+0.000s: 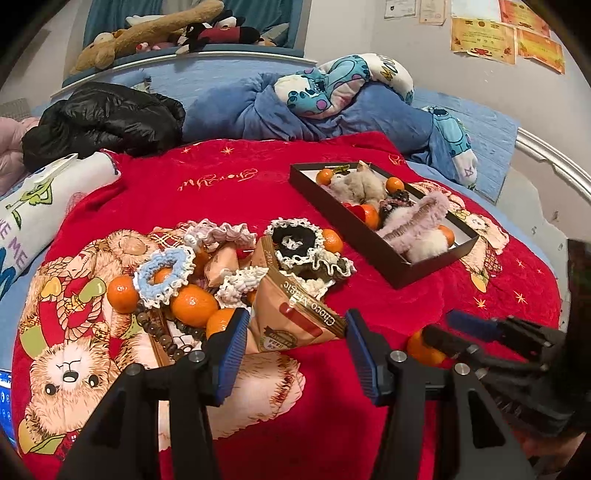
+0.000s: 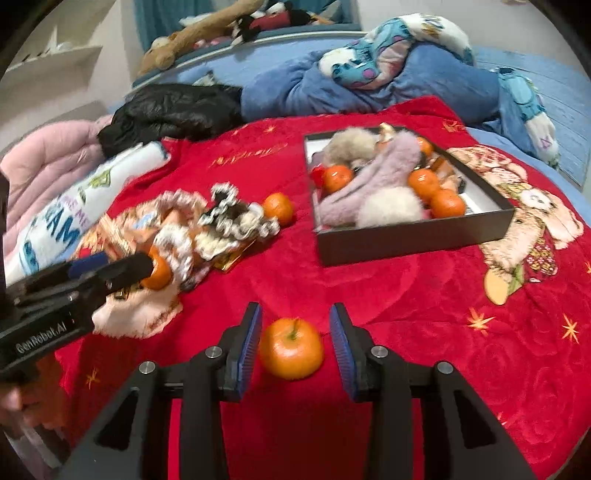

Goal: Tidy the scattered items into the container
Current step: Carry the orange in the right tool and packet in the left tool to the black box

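A dark shallow box (image 1: 343, 229) (image 2: 406, 240) lies on the red blanket, holding fluffy pieces and several mandarins. To its left is a pile of crochet scrunchies (image 1: 166, 273), mandarins (image 1: 194, 306), wooden beads (image 1: 166, 334) and snack packets. My left gripper (image 1: 297, 332) (image 2: 122, 267) is open at the pile's near edge, its fingertips level with the two edges of a Choco Magic packet (image 1: 295, 317) that lies flat. My right gripper (image 2: 295, 343) (image 1: 448, 328) is open around a lone mandarin (image 2: 291, 349) (image 1: 424, 349) resting on the blanket, with a narrow gap at each pad.
Another mandarin (image 2: 277, 208) sits between pile and box. Behind the blanket lie a black jacket (image 1: 107, 118), a blue duvet (image 1: 236, 103) and a cartoon pillow (image 1: 332, 85). A white printed pillow (image 1: 44, 206) is at the left. Plush toys (image 1: 166, 29) line the headboard.
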